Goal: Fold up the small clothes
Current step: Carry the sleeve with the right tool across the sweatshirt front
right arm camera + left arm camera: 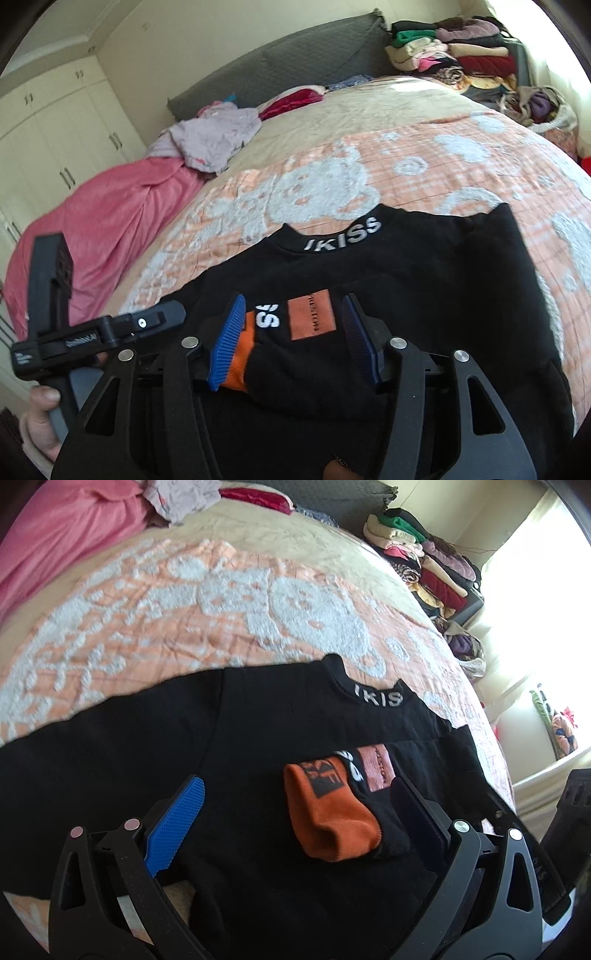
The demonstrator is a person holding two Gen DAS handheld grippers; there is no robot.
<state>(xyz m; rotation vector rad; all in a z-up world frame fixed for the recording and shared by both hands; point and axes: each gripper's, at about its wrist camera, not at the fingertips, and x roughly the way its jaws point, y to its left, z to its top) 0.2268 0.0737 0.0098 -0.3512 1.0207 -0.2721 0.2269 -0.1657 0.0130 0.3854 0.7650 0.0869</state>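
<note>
Both grippers are hovering wide open over a black sweatshirt (258,738) on the bed.

We are seeing the left gripper (295,812) spread wide, gripping nothing, its blue pads (177,827) above the fabric beside the orange cuff (328,819). The right gripper (295,339) is likewise gaping and empty, straddling the folded sleeve (295,369). The sweatshirt is lying flat on the peach bedspread (424,166).
</note>
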